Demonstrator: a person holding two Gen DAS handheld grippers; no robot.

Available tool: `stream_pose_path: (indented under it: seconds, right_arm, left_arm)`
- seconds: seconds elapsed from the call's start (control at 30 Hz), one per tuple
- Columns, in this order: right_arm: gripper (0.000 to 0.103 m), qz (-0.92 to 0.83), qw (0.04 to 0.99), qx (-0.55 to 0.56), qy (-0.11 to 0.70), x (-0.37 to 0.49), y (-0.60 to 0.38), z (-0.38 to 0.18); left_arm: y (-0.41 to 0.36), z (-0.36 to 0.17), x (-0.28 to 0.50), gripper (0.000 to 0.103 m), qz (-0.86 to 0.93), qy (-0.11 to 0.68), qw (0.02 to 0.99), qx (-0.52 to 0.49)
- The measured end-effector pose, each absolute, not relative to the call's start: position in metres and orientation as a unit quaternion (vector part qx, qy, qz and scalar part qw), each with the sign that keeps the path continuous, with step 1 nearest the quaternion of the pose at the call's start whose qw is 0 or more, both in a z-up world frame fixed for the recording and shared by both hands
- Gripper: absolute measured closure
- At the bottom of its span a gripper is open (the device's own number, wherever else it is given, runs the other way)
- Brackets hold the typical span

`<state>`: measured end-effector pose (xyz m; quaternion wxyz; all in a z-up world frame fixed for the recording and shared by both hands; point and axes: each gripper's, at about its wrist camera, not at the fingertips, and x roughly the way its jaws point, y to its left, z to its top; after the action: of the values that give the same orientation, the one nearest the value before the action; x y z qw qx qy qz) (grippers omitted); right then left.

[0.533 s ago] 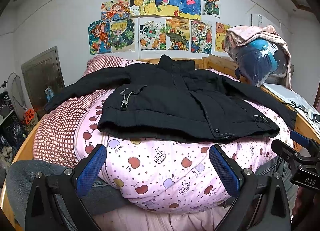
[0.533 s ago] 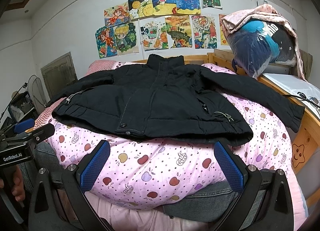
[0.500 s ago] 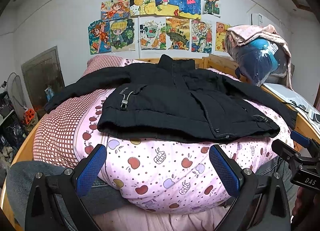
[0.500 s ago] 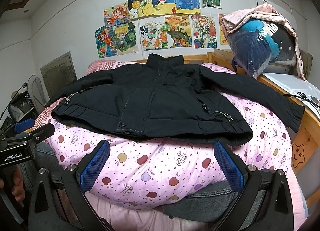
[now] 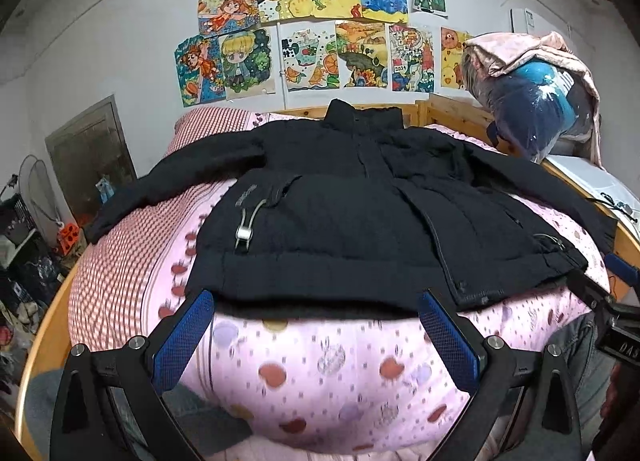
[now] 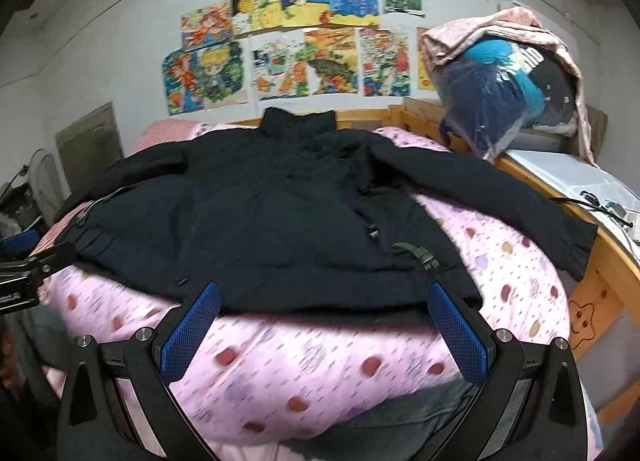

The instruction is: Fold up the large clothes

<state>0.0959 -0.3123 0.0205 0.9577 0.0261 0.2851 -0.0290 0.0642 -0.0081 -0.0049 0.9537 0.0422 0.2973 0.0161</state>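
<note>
Nearest each camera, the left gripper (image 5: 316, 325) and right gripper (image 6: 324, 321) are spread wide and hold nothing, their fingertips at the hem of the jacket (image 5: 360, 213). It lies flat, front up, sleeves spread, on the pink quilt (image 5: 320, 361), collar toward the far wall. Expect a thick, soft, fairly heavy garment; take hold at the hem corners or cuffs. Beyond, one drawing (image 5: 410, 55) reads "2024".

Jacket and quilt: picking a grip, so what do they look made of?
Jacket: matte black woven cloth, probably padded; it lies thick with a stiff hem. Quilt: soft printed cotton-like fabric, puffy; it bulges roundly. Both guesses.
</note>
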Motion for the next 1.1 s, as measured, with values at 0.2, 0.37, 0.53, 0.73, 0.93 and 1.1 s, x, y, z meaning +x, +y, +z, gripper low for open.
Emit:
stream_pose_path:
  seconds: [0.2,0.37,0.53,0.73,0.93,1.1]
  right_arm:
    - [0.001,-0.077,0.946,0.019,0.314,0.133,-0.337,0.026]
    - [0.001,-0.098,0.941,0.023,0.323,0.161,-0.362,0.028]
    - [0.001,-0.106,0.936,0.043,0.333,0.192,-0.389,0.024]
    - [0.001,-0.120,0.932,0.053,0.338,0.227,-0.416,0.018]
    - [0.001,-0.158,0.932,0.063,0.321,0.247,-0.453,0.017]
    - [0.001,-0.165,0.922,0.127,0.327,0.249,-0.499,0.007]
  left_arm:
    - [-0.020,0.009,0.102,0.000,0.001,0.300,0.953,0.047]
    - [-0.034,0.016,0.138,0.000,-0.010,0.316,0.947,0.053]
    - [-0.054,0.022,0.176,0.000,-0.018,0.332,0.940,0.069]
    - [-0.081,0.032,0.220,0.000,-0.032,0.338,0.937,0.082]
    - [-0.114,0.030,0.270,0.000,-0.051,0.348,0.931,0.099]
    - [-0.136,0.018,0.313,0.000,-0.056,0.366,0.923,0.109]
